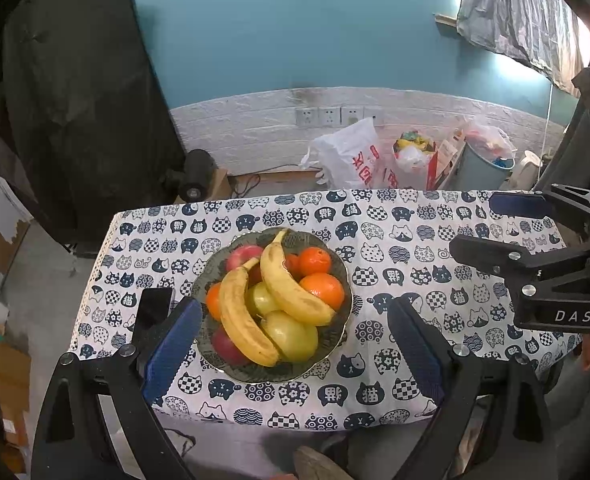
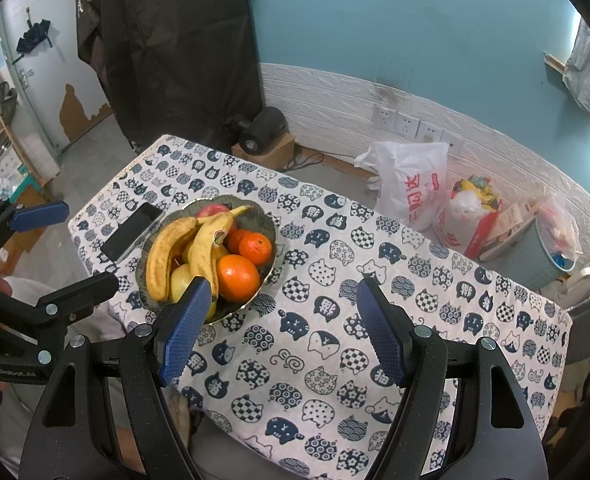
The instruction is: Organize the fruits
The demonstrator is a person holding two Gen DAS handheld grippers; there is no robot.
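All the fruit sits piled in one bowl [image 1: 337, 344] on the table with the cat cloth [image 1: 395, 220]. Two bananas [image 1: 291, 284] lie across the top. I think they rest there because they are long and would not fit lower down. Under them are oranges [image 1: 322, 289], green apples [image 1: 291, 334] and red apples [image 1: 242, 257]. The round fruit stays put because the bowl's sides hold it in. I see no loose fruit on the cloth.

A dark phone [image 1: 153, 308] lies flat on the cloth, just beside the bowl.

My left claw [image 1: 295, 344] hangs above the near edge of the table. Its two blue pads are spread wide, and it holds nothing. From its camera the bowl shows right between the pads, a bit farther away than they are.

My right claw [image 2: 281, 328] is spread wide too, and it also holds nothing. It hovers over a bare part of the cloth. The bowl is to its left, and the left pad [image 2: 183, 330] covers a bit of the bowl's near rim in that view.

This could be a tidy bowl that is all done. Or it could be a full bowl waiting to be sorted out. I cannot tell which.
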